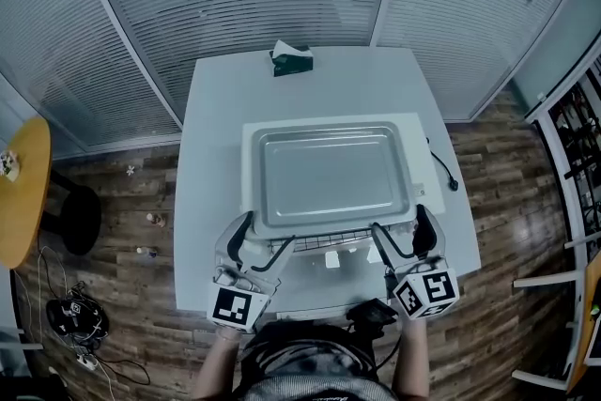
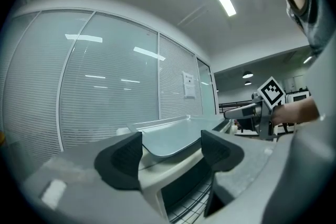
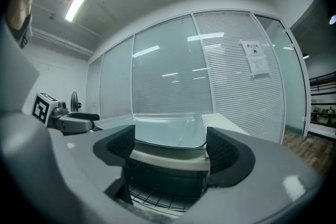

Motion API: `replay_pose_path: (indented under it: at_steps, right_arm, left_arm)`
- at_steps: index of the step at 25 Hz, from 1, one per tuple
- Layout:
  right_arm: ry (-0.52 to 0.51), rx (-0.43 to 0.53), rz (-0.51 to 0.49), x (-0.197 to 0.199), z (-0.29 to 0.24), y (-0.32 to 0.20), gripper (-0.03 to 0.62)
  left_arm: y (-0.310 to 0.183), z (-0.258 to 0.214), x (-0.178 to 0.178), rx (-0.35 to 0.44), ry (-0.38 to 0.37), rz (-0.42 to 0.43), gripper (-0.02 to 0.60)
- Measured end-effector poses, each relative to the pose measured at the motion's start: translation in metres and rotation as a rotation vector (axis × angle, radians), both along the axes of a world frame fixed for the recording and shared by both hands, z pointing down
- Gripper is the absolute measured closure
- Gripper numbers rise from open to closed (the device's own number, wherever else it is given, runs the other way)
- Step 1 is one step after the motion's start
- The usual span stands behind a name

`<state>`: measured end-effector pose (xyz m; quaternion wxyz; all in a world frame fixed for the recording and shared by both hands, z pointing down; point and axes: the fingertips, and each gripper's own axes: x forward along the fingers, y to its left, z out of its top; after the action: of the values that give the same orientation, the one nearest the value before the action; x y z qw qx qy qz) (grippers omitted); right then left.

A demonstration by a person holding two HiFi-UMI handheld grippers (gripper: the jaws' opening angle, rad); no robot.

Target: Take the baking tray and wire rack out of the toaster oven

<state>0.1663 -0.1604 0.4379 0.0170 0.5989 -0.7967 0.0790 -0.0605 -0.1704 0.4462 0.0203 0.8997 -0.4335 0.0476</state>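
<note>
Glass partitions with lowered blinds surround a white table [image 1: 216, 108] at the centre of the head view, where a cream toaster oven [image 1: 248, 146] sits facing me. The baking tray [image 1: 329, 174] lies flat on the oven's roof, its long side running left to right across the frame. The wire rack [image 1: 324, 242] shows just below the tray's near edge, inside the dark front opening and not yet drawn out.

My left gripper [image 1: 268, 235] waits at the oven's lower-left front corner and my right gripper [image 1: 402, 225] at the lower-right one. Both sets of jaws stand wide apart with nothing in them. In the left gripper view the oven's corner and tray edge [image 2: 173, 139] fill the gap between the pads, with rack wires [image 2: 189, 207] lower down. The right gripper view matches it, tray [image 3: 168, 134] above and rack [image 3: 157, 199] beneath.

The rack lies straight ahead of both grippers and below jaw level, its long axis crosswise. Neither hand looks nearer, so I judge a two-handed, level pull toward me suits it.
</note>
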Motion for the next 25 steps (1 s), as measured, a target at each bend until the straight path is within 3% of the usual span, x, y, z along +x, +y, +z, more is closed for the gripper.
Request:
replay_pose_path:
  at_steps: [5, 9, 11, 13, 17, 20, 22, 25]
  right_arm:
    - [0.005, 0.018, 0.020, 0.000, 0.001, 0.012, 0.180]
    - [-0.062, -0.025, 0.058, 0.006, 0.021, 0.032, 0.189]
    - [-0.132, -0.075, 0.081, 0.013, 0.039, 0.041, 0.203]
    - [-0.221, -0.144, 0.095, 0.019, 0.060, 0.045, 0.209]
    - [-0.434, -0.296, 0.093, 0.021, 0.101, 0.042, 0.210]
    - [-0.539, -0.382, 0.106, 0.018, 0.128, 0.038, 0.210]
    - [-0.590, -0.431, 0.110, 0.014, 0.144, 0.034, 0.207]
    - [-0.632, -0.488, 0.086, 0.001, 0.159, 0.023, 0.206]
  left_arm:
    - [0.010, -0.004, -0.006, -0.006, 0.073, 0.015, 0.216]
    - [0.019, 0.008, -0.043, -0.048, 0.210, -0.108, 0.216]
    - [0.025, 0.035, -0.064, -0.136, 0.246, -0.196, 0.216]
    - [0.032, 0.072, -0.077, -0.276, 0.303, -0.237, 0.216]
    - [0.051, 0.143, -0.068, -0.588, 0.483, -0.186, 0.216]
    - [0.061, 0.185, -0.054, -0.778, 0.612, -0.171, 0.216]
    - [0.064, 0.211, -0.050, -0.865, 0.664, -0.198, 0.216]
    - [0.062, 0.230, -0.040, -0.926, 0.702, -0.193, 0.216]
